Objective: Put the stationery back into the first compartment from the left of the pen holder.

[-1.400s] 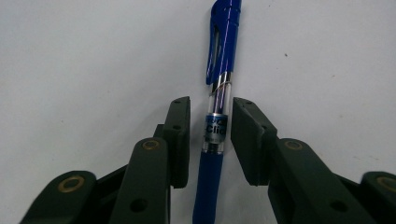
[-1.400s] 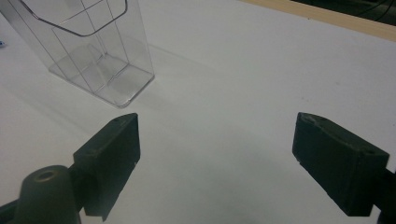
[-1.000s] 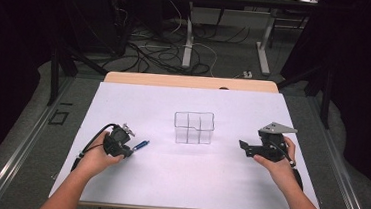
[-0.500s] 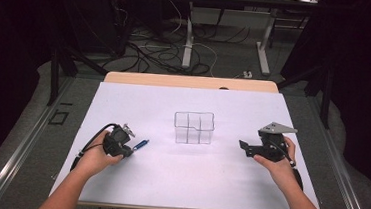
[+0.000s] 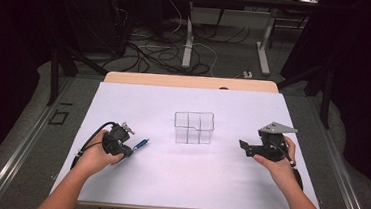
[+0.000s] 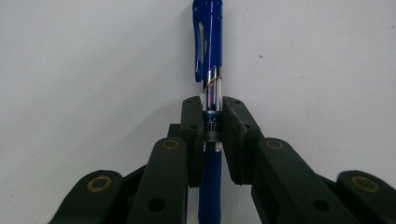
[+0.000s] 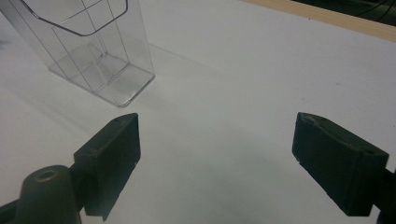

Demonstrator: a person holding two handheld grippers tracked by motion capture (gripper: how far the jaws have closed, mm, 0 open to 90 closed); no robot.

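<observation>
A blue pen [image 6: 209, 56] lies on the white table, its cap end pointing away from my left gripper [image 6: 212, 128], whose two pads press on the pen's barrel. In the high view the same pen [image 5: 141, 143] sticks out to the right of my left gripper [image 5: 129, 148], low over the table at the left. A clear plastic holder with several compartments [image 5: 193, 127] stands upright at the table's middle. My right gripper [image 5: 243, 145] rests at the right, pointing left toward the holder, jaws wide apart with nothing between them. The holder [image 7: 88, 46] sits ahead and left of the right gripper [image 7: 217, 144].
The white table sheet [image 5: 177, 184] stretches wide around the holder, with a wooden strip [image 5: 190, 81] along the far edge. Cables and desk legs [image 5: 188, 39] lie on the floor beyond the table.
</observation>
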